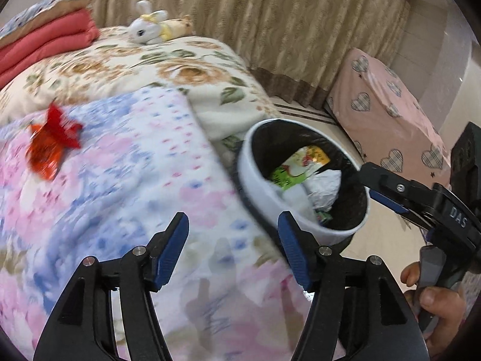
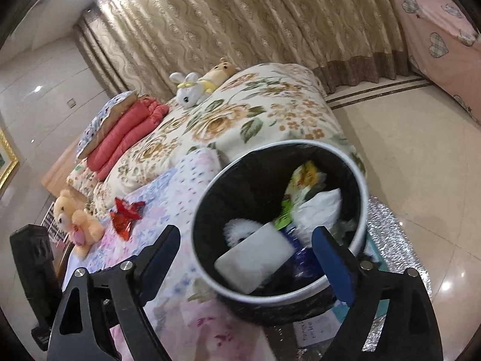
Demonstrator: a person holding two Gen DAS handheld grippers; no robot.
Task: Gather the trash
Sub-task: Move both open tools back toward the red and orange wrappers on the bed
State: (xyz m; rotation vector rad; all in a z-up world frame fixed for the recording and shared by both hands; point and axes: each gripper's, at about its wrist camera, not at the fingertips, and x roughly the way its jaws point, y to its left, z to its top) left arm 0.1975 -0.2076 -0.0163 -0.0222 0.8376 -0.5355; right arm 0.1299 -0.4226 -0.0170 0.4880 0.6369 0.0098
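A white trash bin [image 2: 207,198] lined with a black bag stands on the floor against the side of a bed [image 1: 120,69], already holding crumpled white paper [image 2: 318,207], a green and yellow snack packet [image 1: 297,162], a pale rectangular block [image 2: 255,263] and a fuzzy white item [image 2: 240,230]. The right gripper [image 2: 245,258] hangs over the mouth of the bin, its blue-padded jaws spread wide with nothing pinched between them; the block lies inside the bin just below and between the fingers. The left gripper [image 1: 233,249] is over the pastel flowered blanket [image 1: 120,180] at the bed's edge, just beside the bin's rim, its jaws parted and empty. A red foil wrapper [image 1: 51,147] lies on that blanket, well apart from both grippers and still outside the bin. In the left wrist view the right gripper reaches in from the right edge, and the person's hand [image 1: 433,297] grips its handle at lower right. Farther up the bed, on a cream quilt printed with roses, lie a white toy rabbit [image 2: 188,91] and a tan toy bear [image 2: 219,73] side by side, near a stack of folded coral bedding [image 2: 126,132]. A peach teddy bear [image 2: 75,219] sits at the bed's near side. Beige patterned curtains [image 2: 240,24] hang behind, and a pink cover with plaid hearts [image 1: 387,120] drapes a piece of furniture across the tiled floor [image 2: 421,156].
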